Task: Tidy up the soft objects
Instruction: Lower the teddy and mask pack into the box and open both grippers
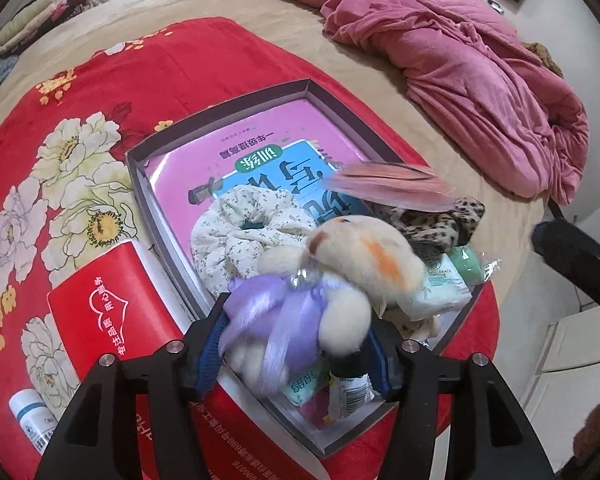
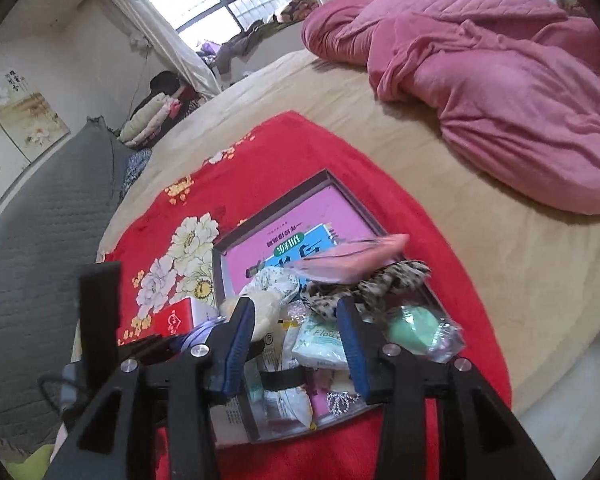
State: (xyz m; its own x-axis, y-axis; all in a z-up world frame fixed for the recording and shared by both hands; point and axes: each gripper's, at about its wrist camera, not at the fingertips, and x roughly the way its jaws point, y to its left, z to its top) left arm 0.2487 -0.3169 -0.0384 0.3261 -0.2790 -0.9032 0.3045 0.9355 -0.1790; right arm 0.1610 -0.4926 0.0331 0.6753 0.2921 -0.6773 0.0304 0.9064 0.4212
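Observation:
My left gripper (image 1: 300, 332) is shut on a cream plush bunny (image 1: 356, 256) with a purple ribbon (image 1: 284, 312), held just above a shallow grey box (image 1: 140, 184). In the box lie a pink book (image 1: 260, 136), a floral scrunchie (image 1: 236, 232), a leopard scrunchie (image 1: 440, 224), a blurred pink item (image 1: 392, 184), tissue packs (image 1: 440, 284) and a green puff (image 1: 466, 264). My right gripper (image 2: 296, 316) is open over the box's near end (image 2: 236, 420), above tissue packs (image 2: 320, 340). The bunny (image 2: 264, 308) shows by its left finger. The leopard scrunchie (image 2: 384, 280) and green puff (image 2: 414, 324) lie beyond.
The box sits on a red floral blanket (image 1: 100, 92) on a tan bed (image 1: 300, 32). A red box lid (image 1: 112, 312) and a small white bottle (image 1: 32, 420) lie left of it. A crumpled pink quilt (image 1: 460, 60) fills the far right. A grey cushion (image 2: 40, 240) stands left.

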